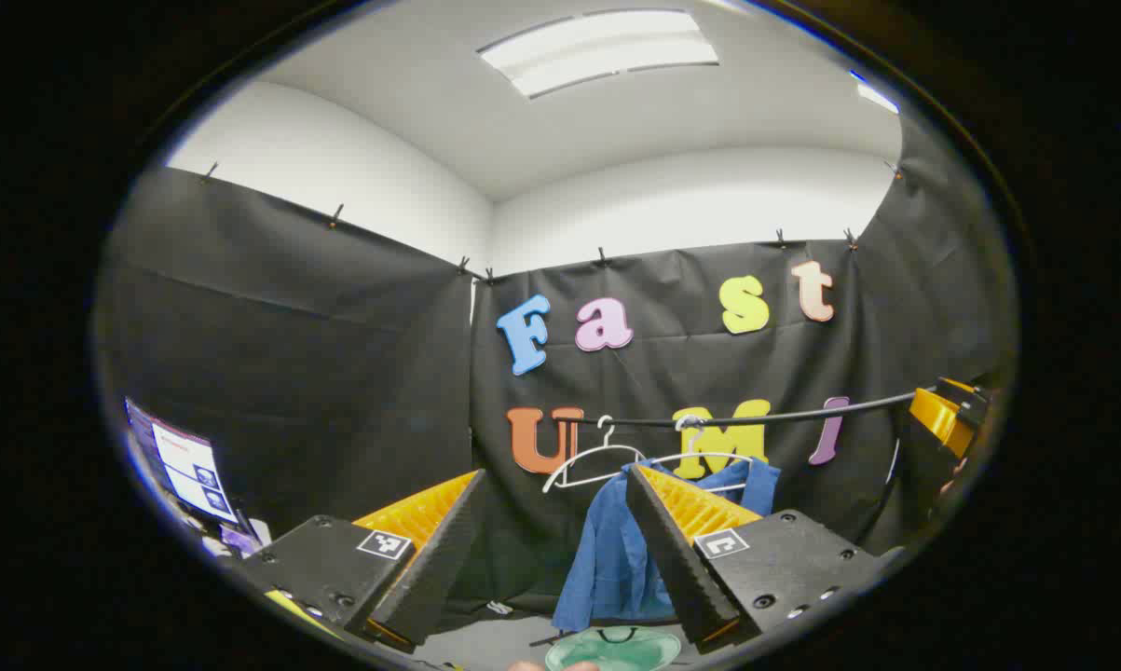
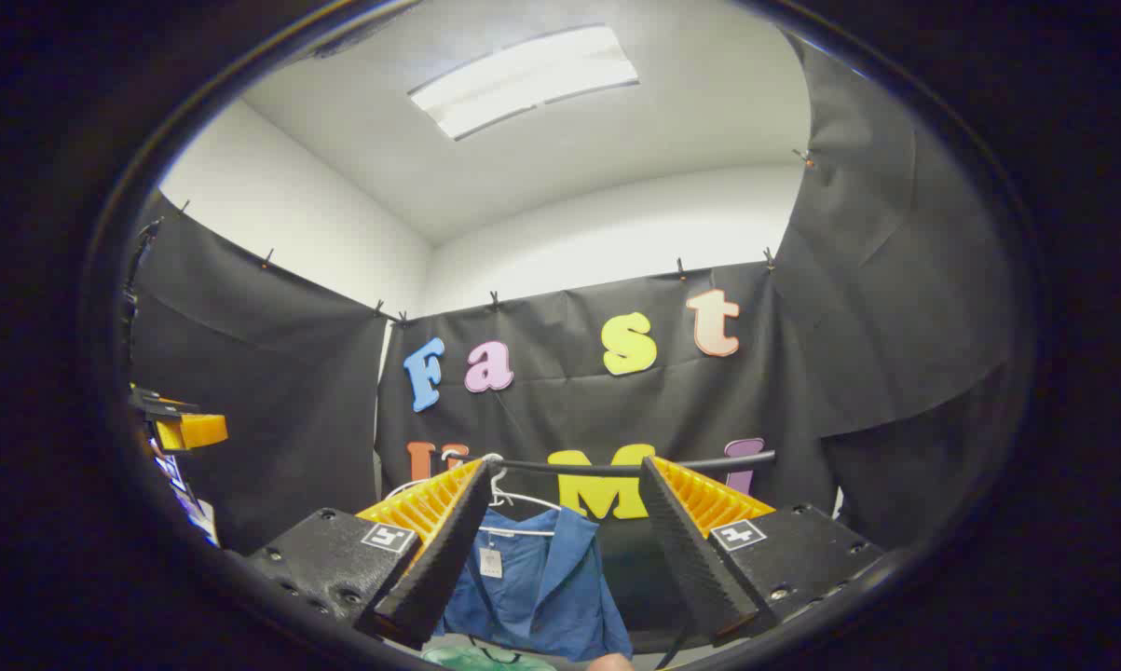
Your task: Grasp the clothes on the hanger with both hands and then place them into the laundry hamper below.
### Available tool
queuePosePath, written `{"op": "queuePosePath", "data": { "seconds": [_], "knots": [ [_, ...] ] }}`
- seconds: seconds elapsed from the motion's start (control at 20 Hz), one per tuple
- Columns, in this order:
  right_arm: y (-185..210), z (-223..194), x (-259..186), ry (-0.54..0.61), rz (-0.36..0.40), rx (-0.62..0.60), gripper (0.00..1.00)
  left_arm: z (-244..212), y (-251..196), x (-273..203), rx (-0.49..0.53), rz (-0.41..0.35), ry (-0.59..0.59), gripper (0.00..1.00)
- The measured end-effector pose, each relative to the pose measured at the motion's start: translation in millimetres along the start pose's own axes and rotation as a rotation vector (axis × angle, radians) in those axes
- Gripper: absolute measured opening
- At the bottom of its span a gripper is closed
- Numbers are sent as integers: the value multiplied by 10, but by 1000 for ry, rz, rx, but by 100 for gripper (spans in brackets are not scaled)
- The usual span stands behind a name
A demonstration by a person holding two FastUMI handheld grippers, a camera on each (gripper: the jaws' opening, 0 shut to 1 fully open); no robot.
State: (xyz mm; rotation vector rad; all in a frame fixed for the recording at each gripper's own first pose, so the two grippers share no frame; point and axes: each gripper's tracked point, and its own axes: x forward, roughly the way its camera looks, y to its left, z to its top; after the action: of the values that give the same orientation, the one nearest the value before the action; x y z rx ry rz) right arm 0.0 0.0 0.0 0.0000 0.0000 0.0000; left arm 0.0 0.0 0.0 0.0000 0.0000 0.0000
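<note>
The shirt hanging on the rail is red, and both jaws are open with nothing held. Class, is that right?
Not quite. The shirt is blue, as the right gripper view shows. The rest holds: it hangs on the rail, and both jaws are open with nothing held.

Left gripper (image 1: 553, 485) and right gripper (image 2: 560, 475) raised, jaws spread, holding nothing.

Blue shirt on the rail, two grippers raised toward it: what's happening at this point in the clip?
A person holds a gripper in each hand, both facing a blue shirt that hangs on a white hanger from a black rail. The left gripper and the right gripper are both open and apart from the cloth, so nothing is grasped yet. A second white hanger hangs bare beside the shirt. The green laundry hamper sits below the shirt.
</note>
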Motion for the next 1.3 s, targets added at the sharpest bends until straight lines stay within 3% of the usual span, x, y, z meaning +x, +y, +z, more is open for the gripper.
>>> {"op": "queuePosePath", "data": {
  "seconds": [0.2, 0.4, 0.8, 1.1, 1.3],
  "knots": [
    [100, -182, 179, 39, -29, -3, 100, -36, -74, 197, 43, -62, -7, 100],
    [207, -251, 320, 38, -65, -29, 100, -132, -209, 432, 17, -143, -1, 100],
    [355, -485, 610, 85, -120, -52, 100, -338, -277, 802, 23, -217, 13, 99],
    [531, -830, 833, 170, -161, -70, 100, -613, -198, 1038, 28, -248, 53, 96],
    [673, -1018, 953, 212, -194, -75, 100, -782, -62, 1232, 59, -230, 60, 99]
  ]
}}
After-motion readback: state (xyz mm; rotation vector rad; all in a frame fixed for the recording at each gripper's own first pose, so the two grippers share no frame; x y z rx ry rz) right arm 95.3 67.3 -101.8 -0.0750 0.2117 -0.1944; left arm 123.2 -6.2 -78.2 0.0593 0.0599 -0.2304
